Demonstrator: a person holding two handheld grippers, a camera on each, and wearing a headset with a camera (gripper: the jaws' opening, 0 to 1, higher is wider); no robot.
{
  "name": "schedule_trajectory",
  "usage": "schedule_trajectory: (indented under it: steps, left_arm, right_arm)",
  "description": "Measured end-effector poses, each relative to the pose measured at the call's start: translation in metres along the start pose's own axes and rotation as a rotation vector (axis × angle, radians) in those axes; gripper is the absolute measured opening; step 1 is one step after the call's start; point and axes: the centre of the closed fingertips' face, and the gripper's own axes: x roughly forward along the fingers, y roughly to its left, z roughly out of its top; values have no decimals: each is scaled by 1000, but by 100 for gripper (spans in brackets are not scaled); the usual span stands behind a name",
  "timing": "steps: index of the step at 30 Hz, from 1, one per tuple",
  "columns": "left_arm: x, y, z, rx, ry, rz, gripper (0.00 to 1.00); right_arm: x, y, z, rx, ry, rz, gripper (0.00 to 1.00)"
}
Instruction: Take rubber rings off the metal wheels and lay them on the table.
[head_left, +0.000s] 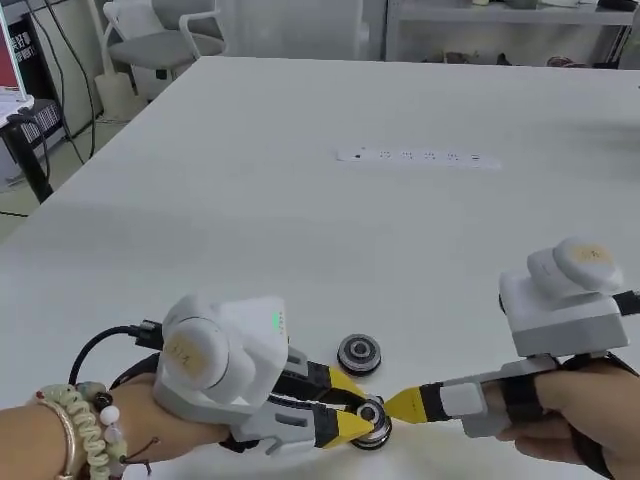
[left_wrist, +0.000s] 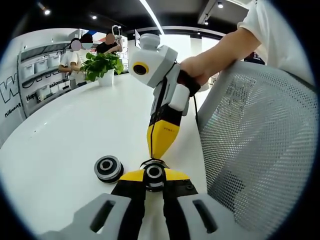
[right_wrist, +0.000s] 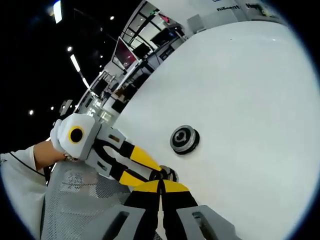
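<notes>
A metal wheel (head_left: 375, 409) with a black rubber ring lies at the near edge of the white table (head_left: 300, 200). My left gripper (head_left: 362, 413) comes from the left and is shut on this wheel (left_wrist: 153, 171), one yellow jaw on each side. My right gripper (head_left: 392, 405) reaches in from the right, its yellow tips pinched together at the ring's rim (left_wrist: 161, 152). In the right gripper view my own jaws (right_wrist: 161, 183) meet just before the wheel (right_wrist: 171, 174). A second wheel (head_left: 358, 353) with its ring on lies flat just beyond, untouched.
A white power strip (head_left: 418, 157) lies mid-table. Office chairs (head_left: 160, 40) stand past the far left corner. A mesh chair back (left_wrist: 250, 140) is close behind the right hand. A potted plant (left_wrist: 102, 64) and people stand at the table's far end.
</notes>
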Motion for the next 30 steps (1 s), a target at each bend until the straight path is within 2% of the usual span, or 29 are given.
schedule_trajectory:
  steps: [14,15,17,18,20,23,30]
  left_arm:
    - [0,0,0,0,0,1,7]
    - [0,0,0,0,0,2,7]
    - [0,0,0,0,0,2,7]
    - [0,0,0,1,0,3,7]
    - [0,0,0,2,1,3,7]
    - [0,0,0,3,2,3,7]
    - [0,0,1,1,12,2,7]
  right_arm:
    - [3,11,3,-21,-6,32,0]
    - [3,12,3,-16,-10,43,0]
    - [2,25,12,17,-57,111,0]
    - [0,28,15,36,-65,123,0]
    - [3,16,9,-54,-24,41,0]
    - [4,19,8,-21,-26,65,0]
    - [2,7,8,-10,-22,24,0]
